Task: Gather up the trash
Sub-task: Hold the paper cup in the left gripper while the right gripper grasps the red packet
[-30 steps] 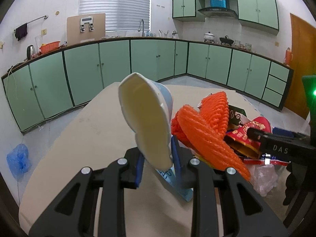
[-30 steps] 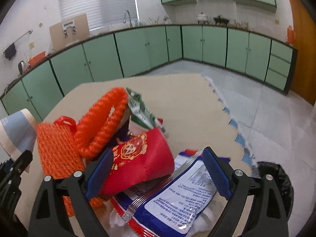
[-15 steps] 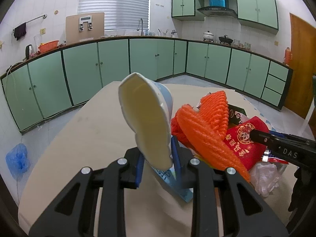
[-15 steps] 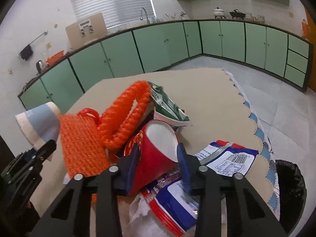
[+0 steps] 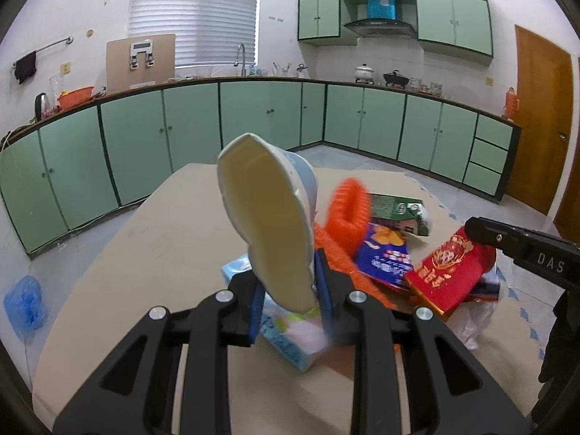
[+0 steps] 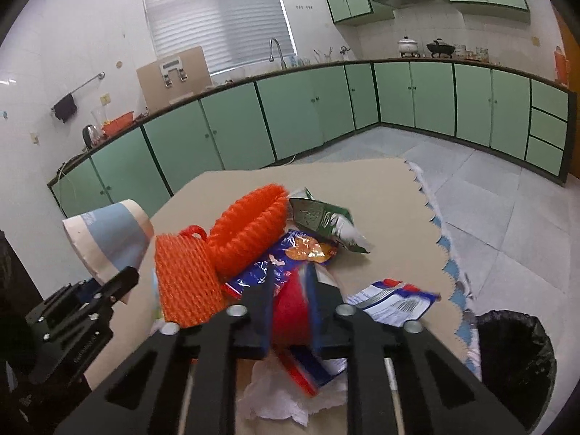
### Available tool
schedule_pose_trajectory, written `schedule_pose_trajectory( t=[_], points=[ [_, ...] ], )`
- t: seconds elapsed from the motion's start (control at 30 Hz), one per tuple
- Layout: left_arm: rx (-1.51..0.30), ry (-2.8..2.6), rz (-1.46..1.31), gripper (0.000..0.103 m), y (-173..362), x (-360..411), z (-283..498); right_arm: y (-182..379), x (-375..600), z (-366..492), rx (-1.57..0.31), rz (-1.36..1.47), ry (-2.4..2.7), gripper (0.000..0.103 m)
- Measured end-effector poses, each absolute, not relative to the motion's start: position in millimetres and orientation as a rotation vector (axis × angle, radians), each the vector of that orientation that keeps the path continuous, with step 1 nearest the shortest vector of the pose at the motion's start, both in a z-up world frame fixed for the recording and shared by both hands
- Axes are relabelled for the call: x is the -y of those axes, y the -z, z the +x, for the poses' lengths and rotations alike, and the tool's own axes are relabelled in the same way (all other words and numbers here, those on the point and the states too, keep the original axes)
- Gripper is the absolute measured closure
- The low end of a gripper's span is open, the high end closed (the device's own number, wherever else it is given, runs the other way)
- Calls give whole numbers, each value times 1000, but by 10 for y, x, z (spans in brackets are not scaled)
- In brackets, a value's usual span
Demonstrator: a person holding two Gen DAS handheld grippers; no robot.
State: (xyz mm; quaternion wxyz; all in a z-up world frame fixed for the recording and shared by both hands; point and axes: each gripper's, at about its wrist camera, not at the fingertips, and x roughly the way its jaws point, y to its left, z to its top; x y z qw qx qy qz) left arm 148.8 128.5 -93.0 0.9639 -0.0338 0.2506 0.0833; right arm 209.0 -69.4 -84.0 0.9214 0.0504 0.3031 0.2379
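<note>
My left gripper (image 5: 288, 299) is shut on a squashed blue-and-cream paper cup (image 5: 268, 217), held above the table; the cup also shows in the right wrist view (image 6: 108, 243). My right gripper (image 6: 290, 311) is shut on a red paper cup (image 6: 290, 317), lifted off the trash pile; the cup also shows in the left wrist view (image 5: 451, 272). Below lie orange foam nets (image 6: 217, 253), a blue snack bag (image 6: 286, 253), a green wrapper (image 6: 322, 217), a blue-white wrapper (image 6: 395, 301), a white tissue (image 6: 275, 398) and a light blue box (image 5: 286, 337).
The beige table (image 5: 152, 253) ends at a scalloped right edge (image 6: 442, 239). A bin with a black bag (image 6: 514, 362) stands on the floor at the lower right. Green cabinets (image 5: 181, 137) run round the room. A blue plastic bag (image 5: 23, 304) lies on the floor, left.
My right gripper closed on the red cup and lifted it up and back from the pile, uncovering the blue snack bag. My left gripper still holds the paper cup, raised slightly.
</note>
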Motion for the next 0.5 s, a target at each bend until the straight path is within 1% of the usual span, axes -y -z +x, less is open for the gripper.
schedule_pose_trajectory(
  t=[0.27, 0.5],
  points=[
    [-505, -115, -46, 79, 913, -1039, 1493, 816, 836, 1999, -618, 111, -497, 96],
    [-494, -83, -36, 79, 854, -918, 1504, 562, 983, 1911, -545, 144, -516, 99]
  ],
)
